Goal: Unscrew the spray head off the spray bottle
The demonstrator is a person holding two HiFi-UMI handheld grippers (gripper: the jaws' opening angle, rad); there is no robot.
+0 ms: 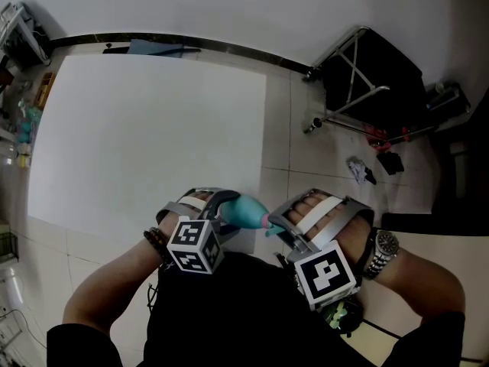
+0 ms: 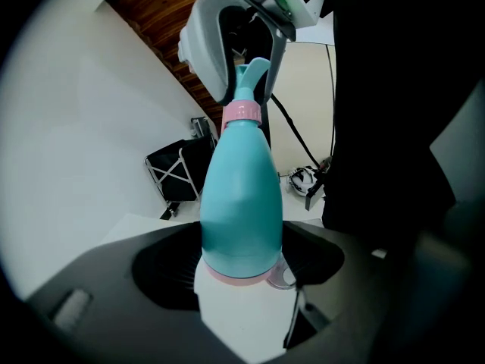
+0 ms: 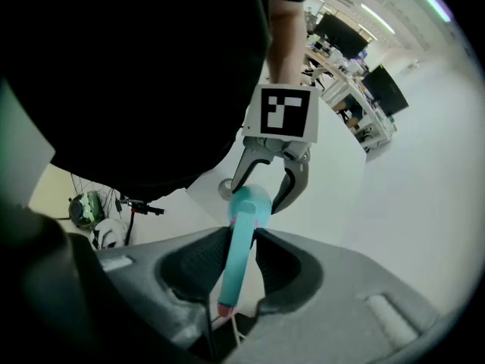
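Observation:
I hold a teal spray bottle (image 1: 246, 212) in the air, close to the person's body, over the near edge of the white table (image 1: 145, 136). My left gripper (image 1: 228, 205) is shut on the bottle's wide lower body (image 2: 241, 203), just above its pink base ring. A pink collar (image 2: 241, 114) joins the body to the teal spray head (image 2: 254, 74). My right gripper (image 1: 279, 224) is shut on that spray head (image 3: 236, 249), whose long teal part runs between the ribbed jaws, pointing steeply down. In the right gripper view the left gripper (image 3: 269, 184) shows beyond, clasping the bottle.
A black folding cart (image 1: 367, 82) stands on the tiled floor at the upper right, with small items (image 1: 359, 170) on the tiles near it. Cluttered shelves (image 1: 19, 105) line the left edge. Cables and a green object (image 1: 340, 312) lie by the person's feet.

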